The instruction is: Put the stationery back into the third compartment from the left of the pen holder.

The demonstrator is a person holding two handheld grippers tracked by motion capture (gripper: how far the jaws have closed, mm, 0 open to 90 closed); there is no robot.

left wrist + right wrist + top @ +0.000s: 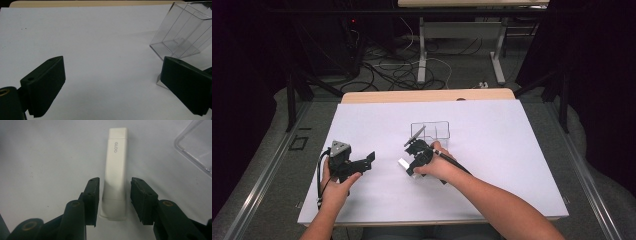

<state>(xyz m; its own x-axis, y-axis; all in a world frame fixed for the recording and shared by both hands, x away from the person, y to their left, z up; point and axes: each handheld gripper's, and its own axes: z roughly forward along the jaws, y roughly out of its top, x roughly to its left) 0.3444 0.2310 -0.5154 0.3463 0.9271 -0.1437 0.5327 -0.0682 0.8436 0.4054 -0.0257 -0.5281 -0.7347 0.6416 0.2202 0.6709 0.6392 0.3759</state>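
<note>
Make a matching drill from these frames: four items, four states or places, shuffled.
Items:
1. glue stick
2. clear box
3. left claw
4. right claw

States or places:
A. jaws wide apart over bare white surface, nothing between them
B. transparent, with inner dividers, standing on the white surface
C. white, lying flat, marked GLOO
D. jaws on either side of the white stick, a gap visible on each side, not yet pressing

Pairs: 1-C, 2-B, 3-A, 4-D
</note>
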